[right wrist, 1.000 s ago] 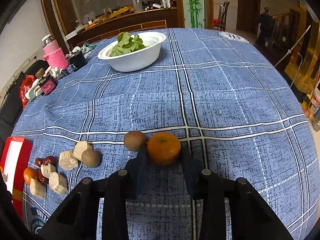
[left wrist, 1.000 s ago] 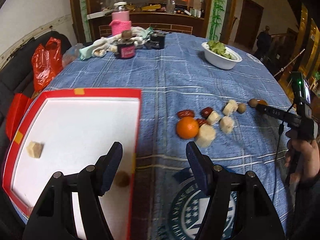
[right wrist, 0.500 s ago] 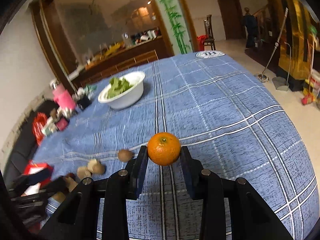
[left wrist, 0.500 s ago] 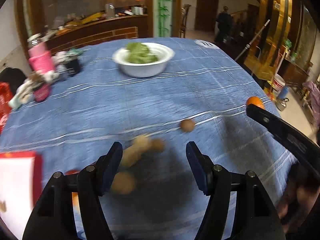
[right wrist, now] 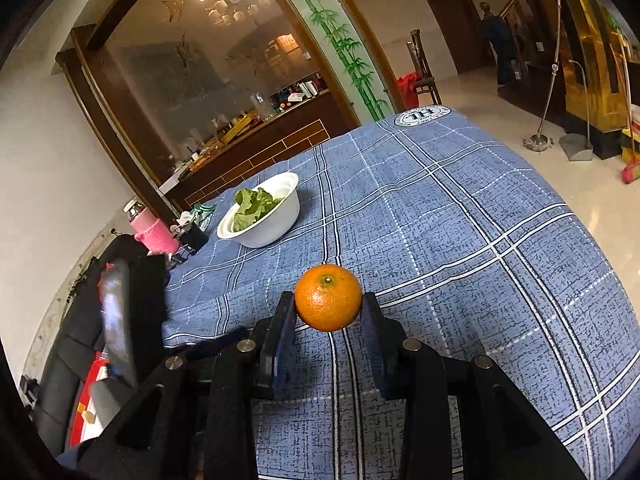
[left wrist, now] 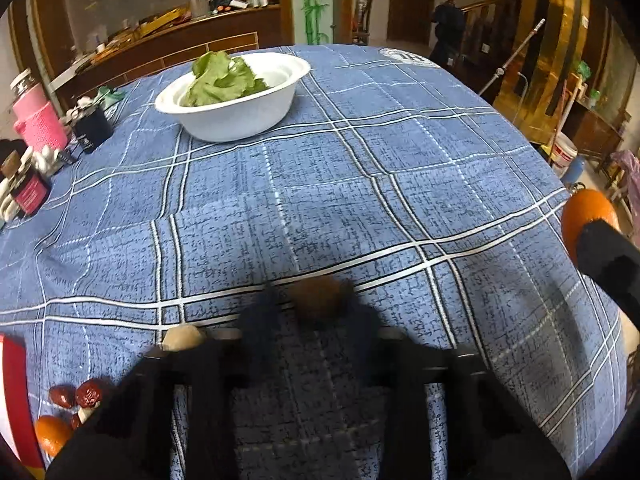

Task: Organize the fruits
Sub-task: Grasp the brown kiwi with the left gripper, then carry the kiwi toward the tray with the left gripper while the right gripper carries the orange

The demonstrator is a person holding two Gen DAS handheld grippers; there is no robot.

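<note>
Left gripper: jaws closing, blurred; a brown round fruit, kiwi-like, sits between them on the tablecloth. Whether the pads press it cannot be told.
Right gripper: clamped on an orange, held clear above the cloth.
Remaining fruit: red dates, a second orange and a pale chunk lie at the left view's lower left, beside the red-rimmed tray.
Bowl of greens: far side, well apart.
</note>
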